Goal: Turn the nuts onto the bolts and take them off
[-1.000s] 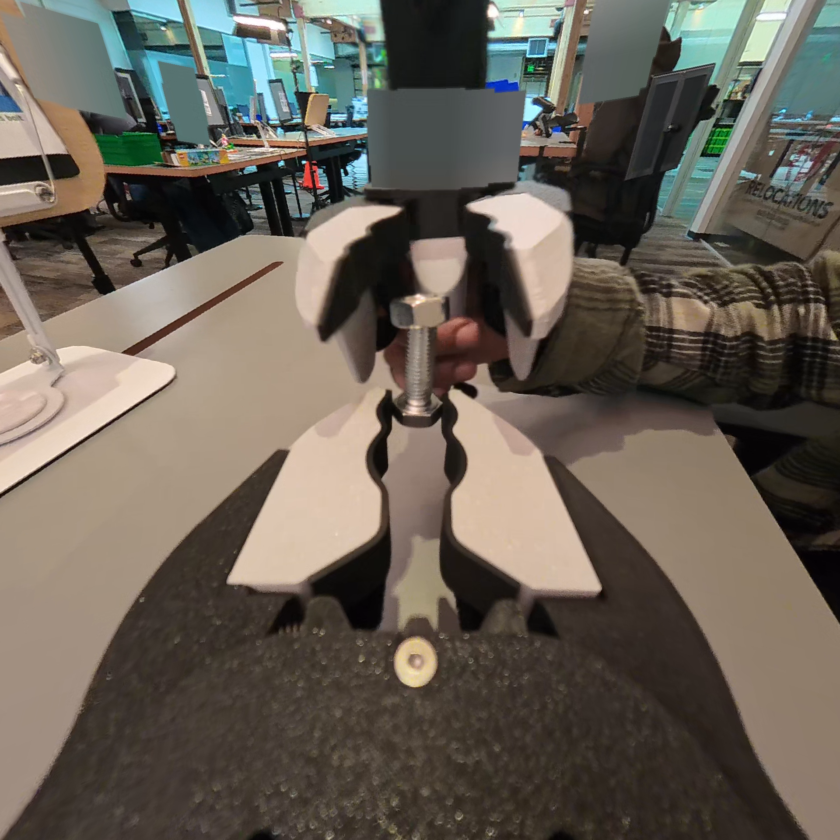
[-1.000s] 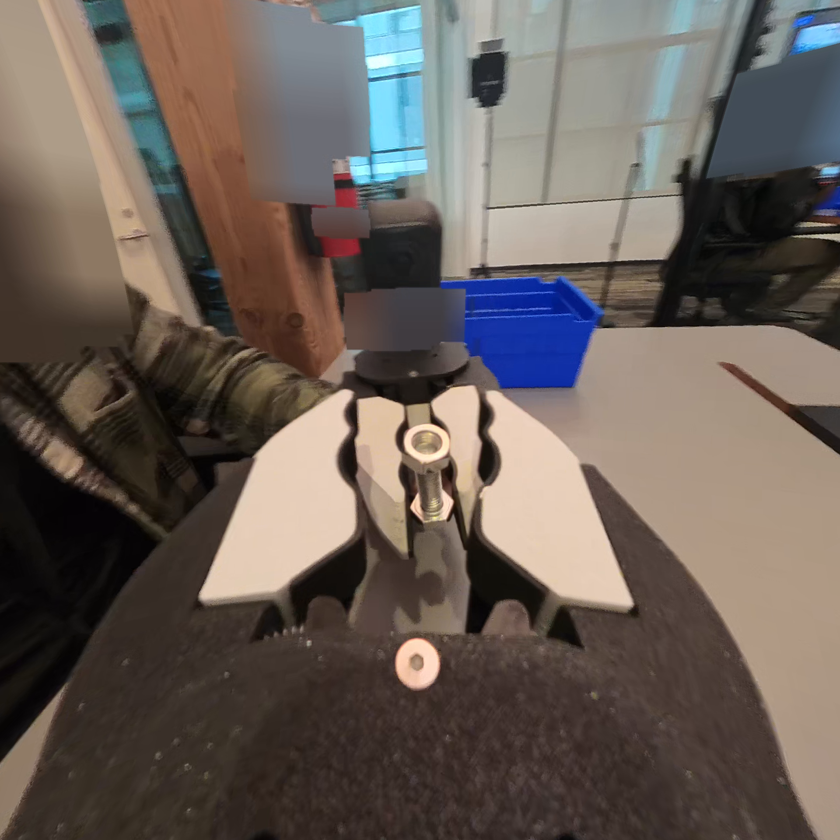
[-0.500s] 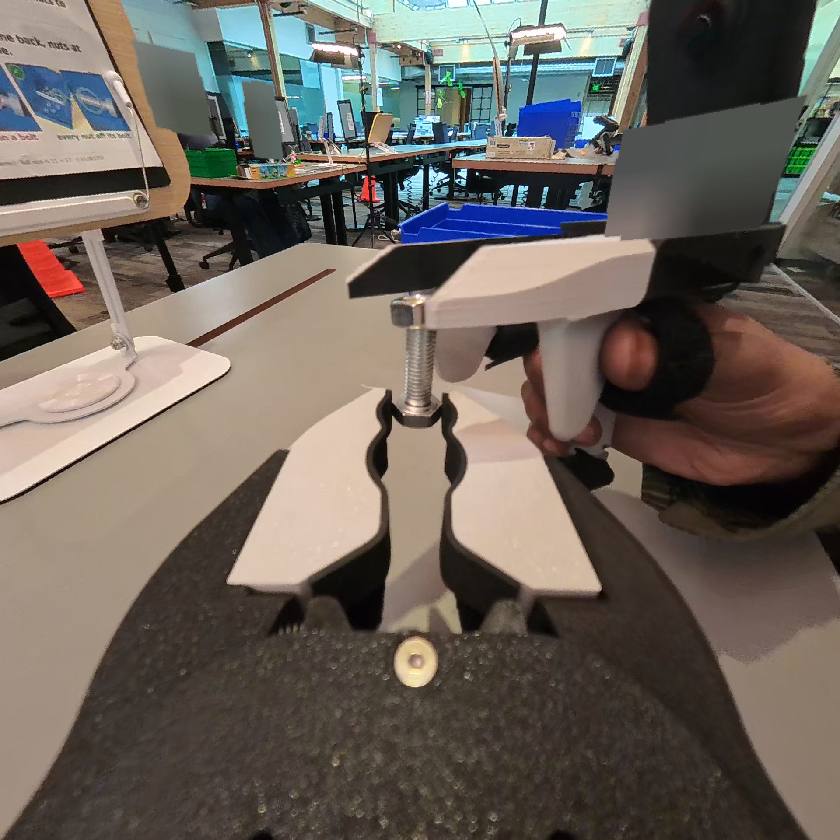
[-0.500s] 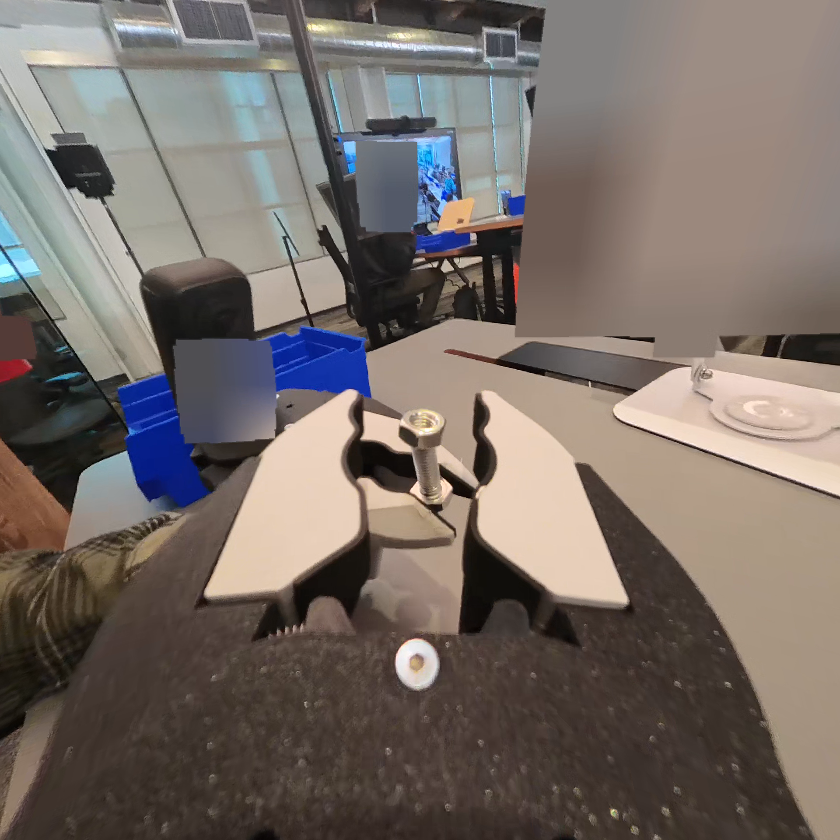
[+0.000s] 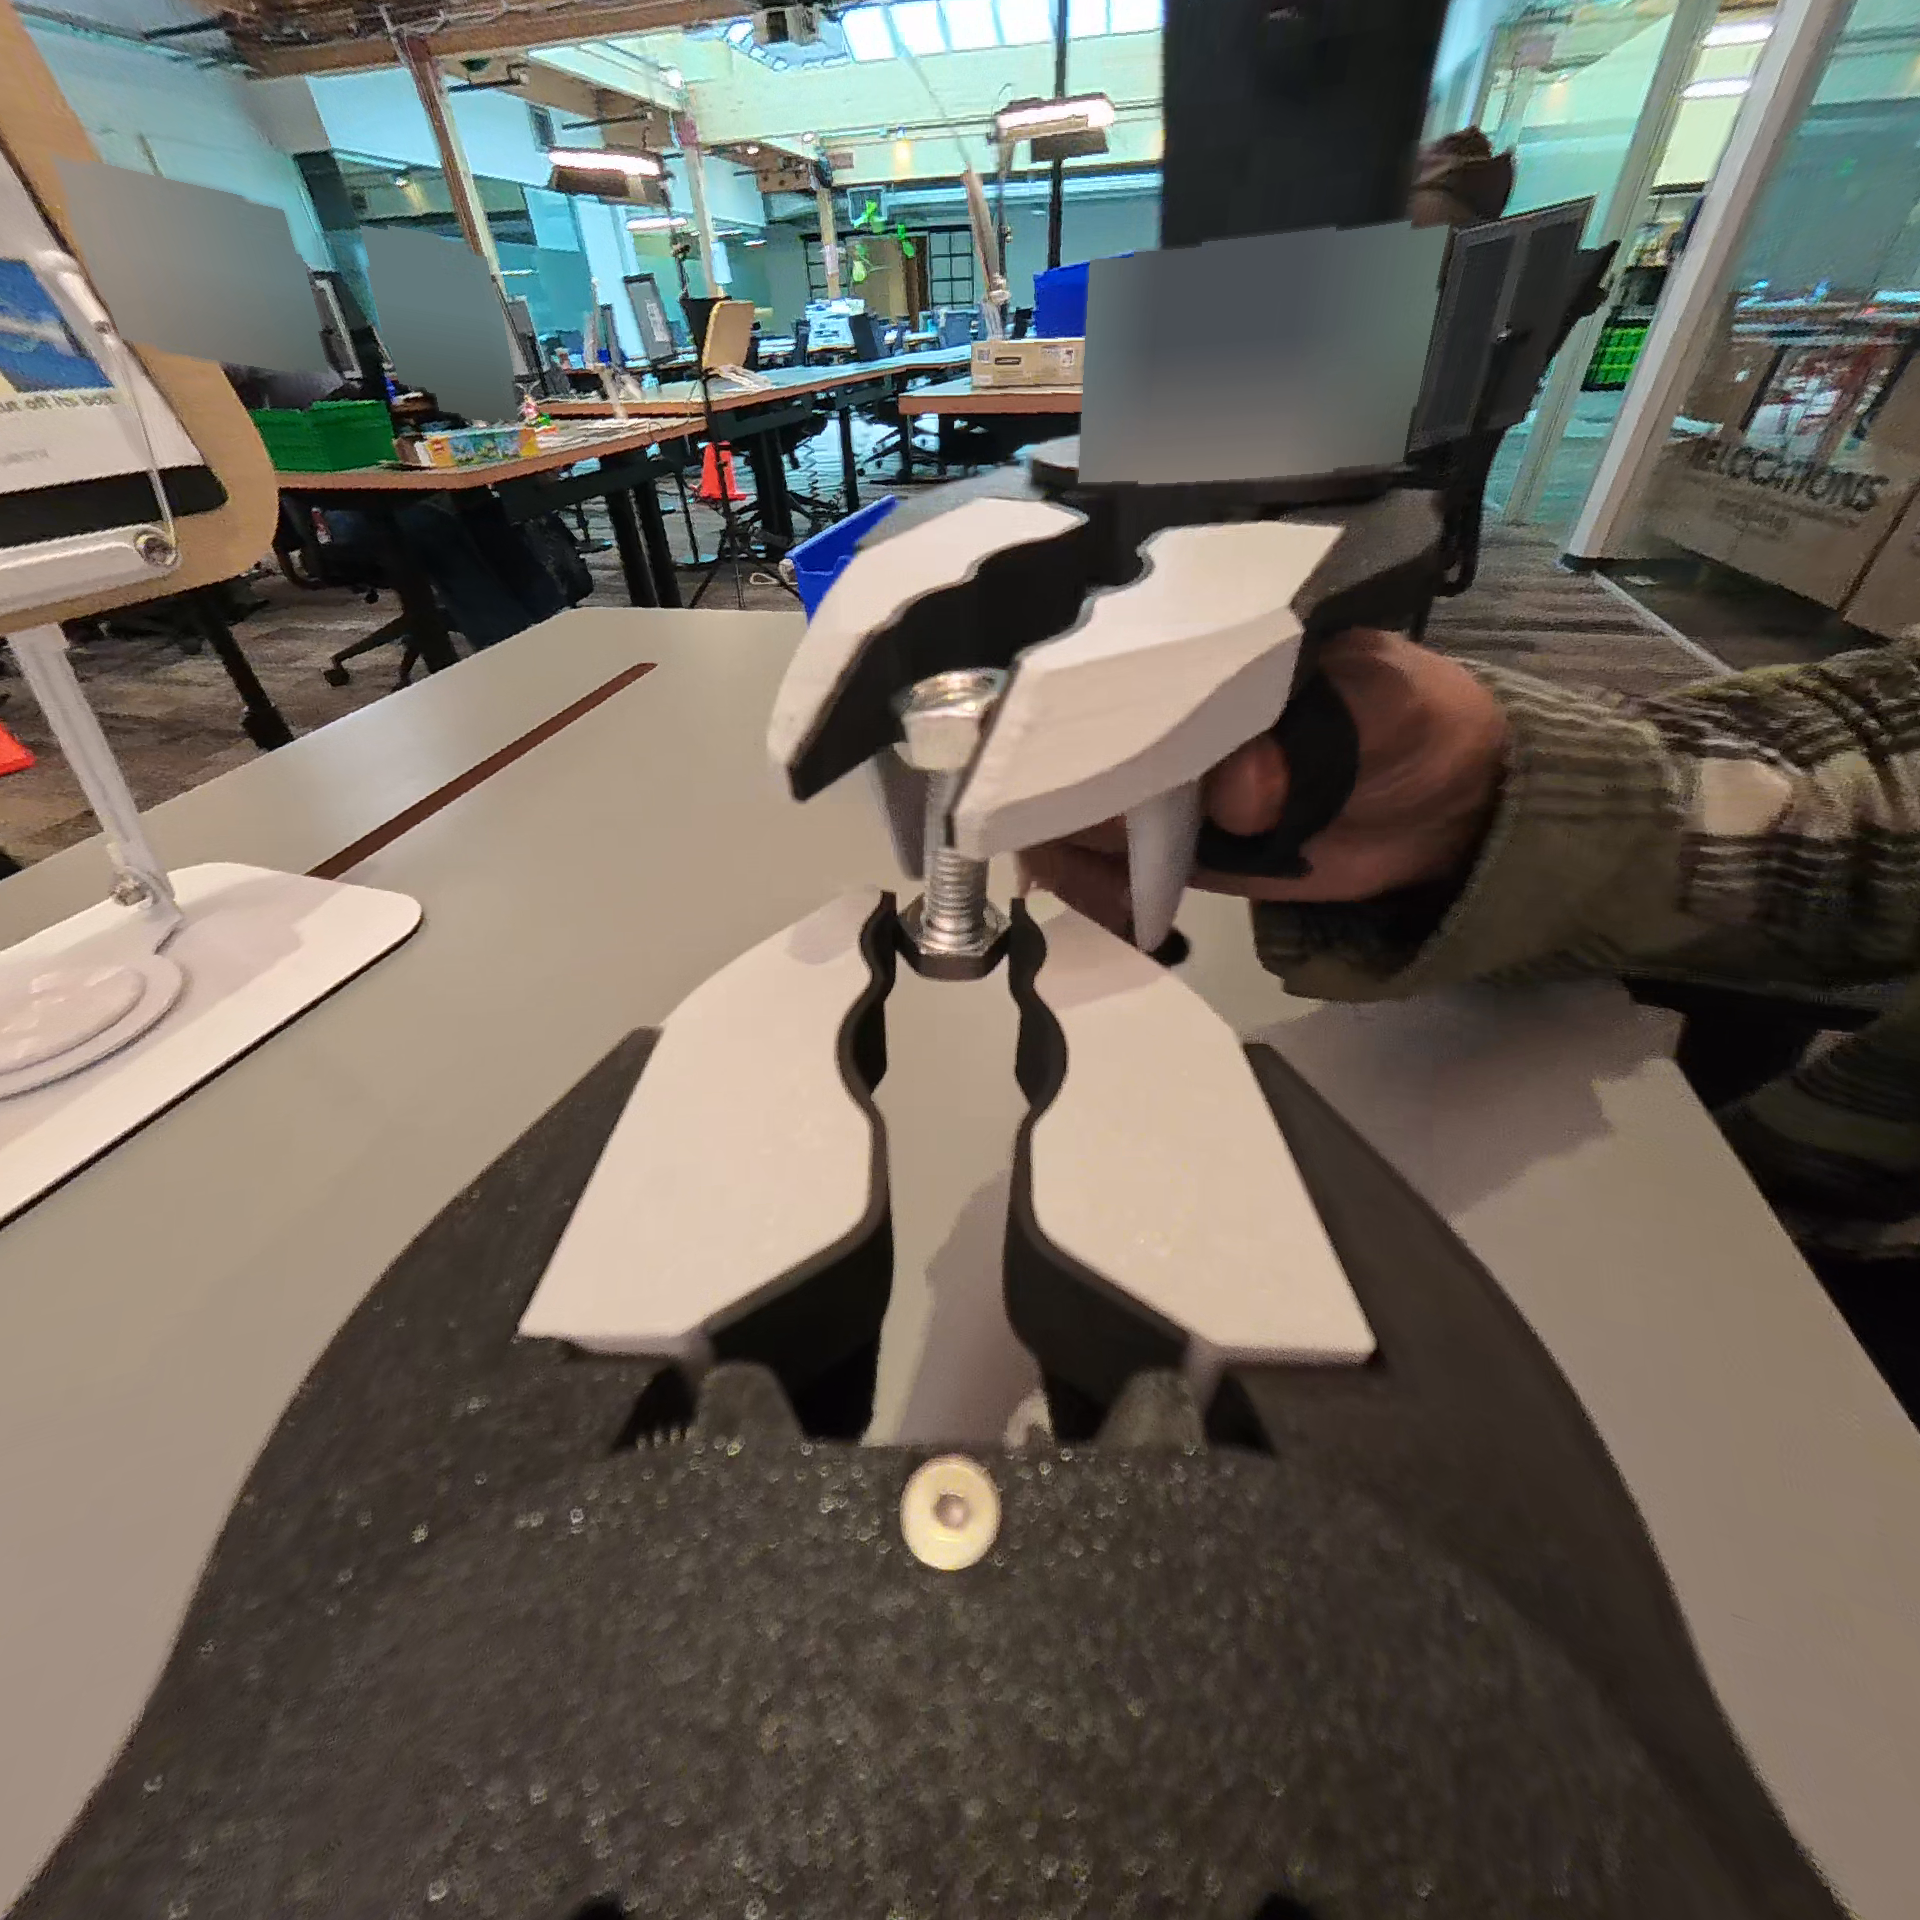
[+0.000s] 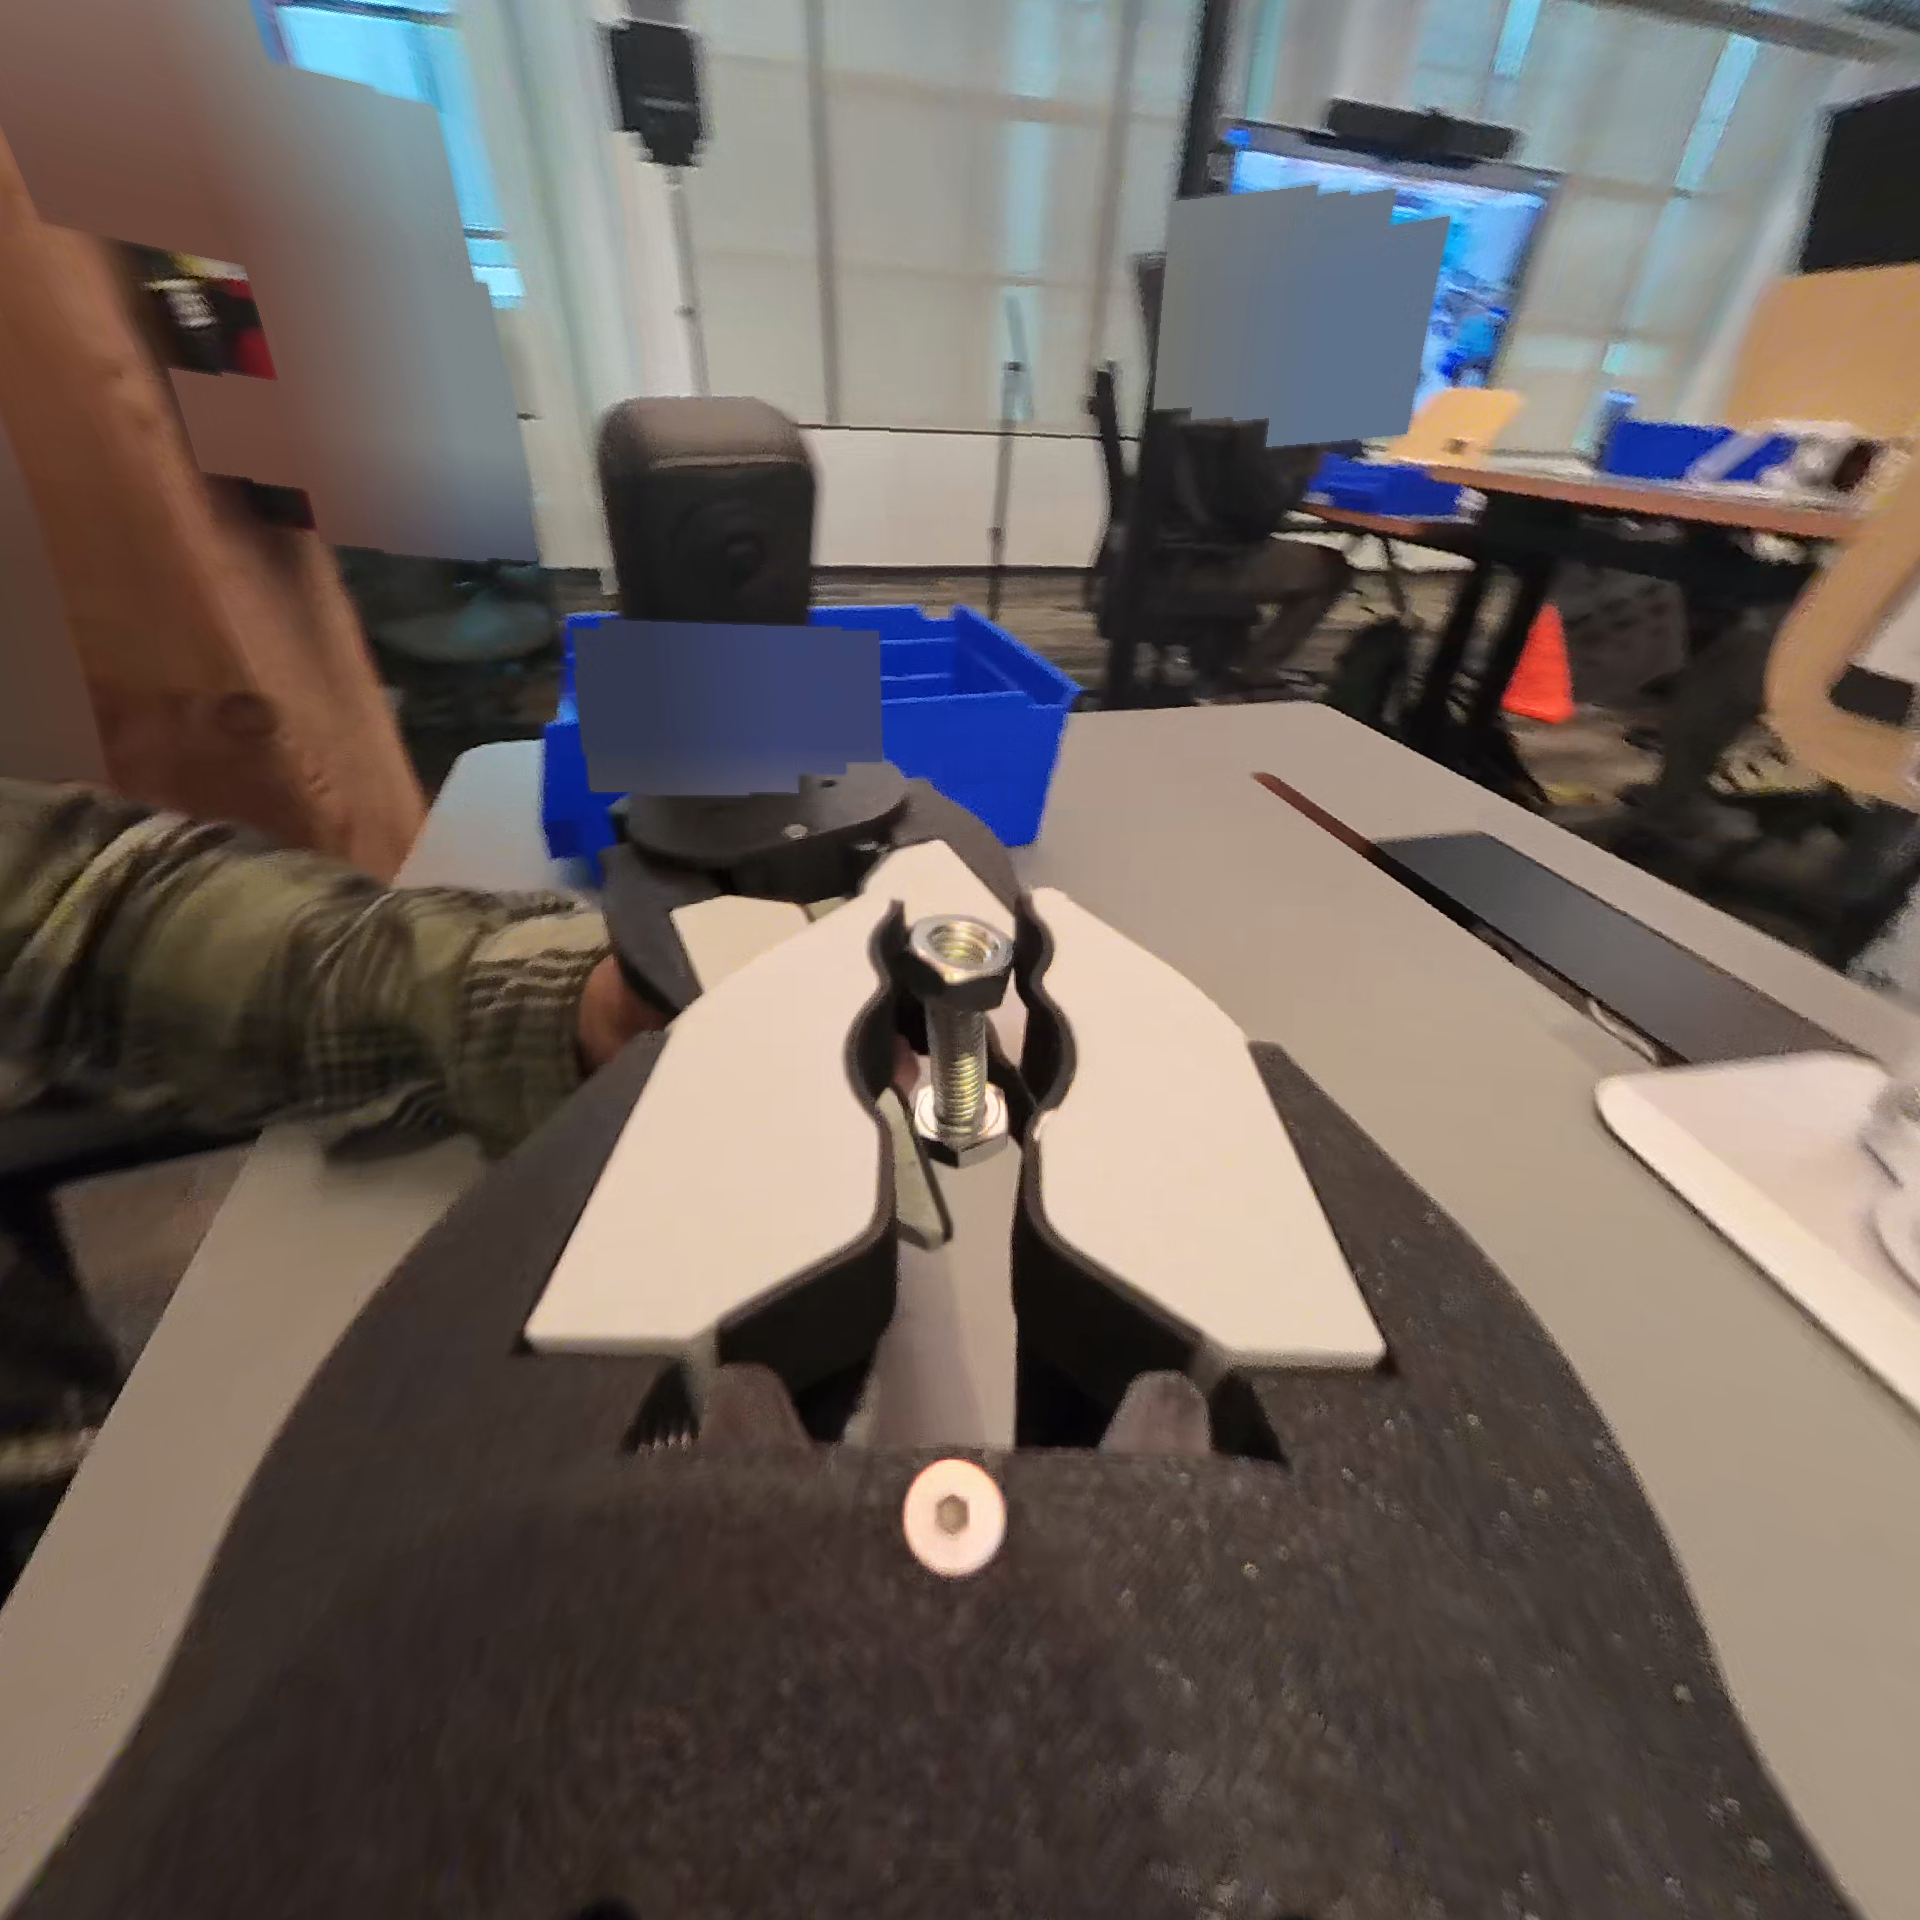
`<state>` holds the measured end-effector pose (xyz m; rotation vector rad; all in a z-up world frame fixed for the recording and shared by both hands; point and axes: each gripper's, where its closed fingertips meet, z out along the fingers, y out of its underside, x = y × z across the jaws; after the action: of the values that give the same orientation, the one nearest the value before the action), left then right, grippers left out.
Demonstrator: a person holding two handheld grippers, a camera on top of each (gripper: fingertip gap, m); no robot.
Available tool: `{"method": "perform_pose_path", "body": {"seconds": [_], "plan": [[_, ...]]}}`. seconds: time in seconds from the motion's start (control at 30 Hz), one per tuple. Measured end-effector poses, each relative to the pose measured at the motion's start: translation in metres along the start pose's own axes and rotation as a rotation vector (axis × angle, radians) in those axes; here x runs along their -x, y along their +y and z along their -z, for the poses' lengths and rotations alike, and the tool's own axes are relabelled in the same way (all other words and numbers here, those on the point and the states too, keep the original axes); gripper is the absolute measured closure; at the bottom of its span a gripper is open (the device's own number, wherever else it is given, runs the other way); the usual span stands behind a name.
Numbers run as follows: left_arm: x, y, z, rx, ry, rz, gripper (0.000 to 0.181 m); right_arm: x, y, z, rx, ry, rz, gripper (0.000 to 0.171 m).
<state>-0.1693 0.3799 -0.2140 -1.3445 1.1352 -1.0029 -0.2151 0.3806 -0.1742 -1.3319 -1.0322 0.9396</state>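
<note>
The main risk here is the nut [image 6: 961, 954] binding or cross-threading: it sits at the very top of the bolt [image 5: 948, 883], its hollow threaded centre showing from above, so only a few threads seem engaged. If the 2 tools tilt out of line while one twists, the threads could jam. A second risk is slip. Each tool grips only the narrow flats of a small hex with its tips, so a twist could make the metal skate out and fall onto the grey table [image 5: 623, 748] below. The left gripper [image 5: 951, 940] is closed narrow on the lower hex, which looks like the bolt's head, though I cannot be sure. The right gripper [image 6: 961, 971] is closed narrow on the nut, reaching in from 2 o'clock in the left wrist view with a hand [image 5: 1382, 769] on its trigger. The bolt stands upright in the air at 12 o'clock from the left tips, clear of the table. It is silver, fully threaded and short, with a long stretch of bare thread between the 2 hexes. A blue bin [image 6: 997, 717] sits at 12 o'clock behind it in the right wrist view. A white stand base [image 5: 260, 956] lies at 9 o'clock in the left wrist view.
</note>
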Motion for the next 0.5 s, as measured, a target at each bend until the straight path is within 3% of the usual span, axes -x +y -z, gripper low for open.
{"method": "perform_pose_path", "body": {"seconds": [0.13,0.5], "plan": [[-0.013,-0.001,-0.003,-0.005,0.069,-0.019,0.161,0.016,-0.001,0.007,-0.044,-0.216,0.131,0.152],[-0.029,0.002,-0.009,0.001,0.165,-0.025,0.161,0.034,0.001,0.025,-0.125,-0.601,0.099,0.152]]}}
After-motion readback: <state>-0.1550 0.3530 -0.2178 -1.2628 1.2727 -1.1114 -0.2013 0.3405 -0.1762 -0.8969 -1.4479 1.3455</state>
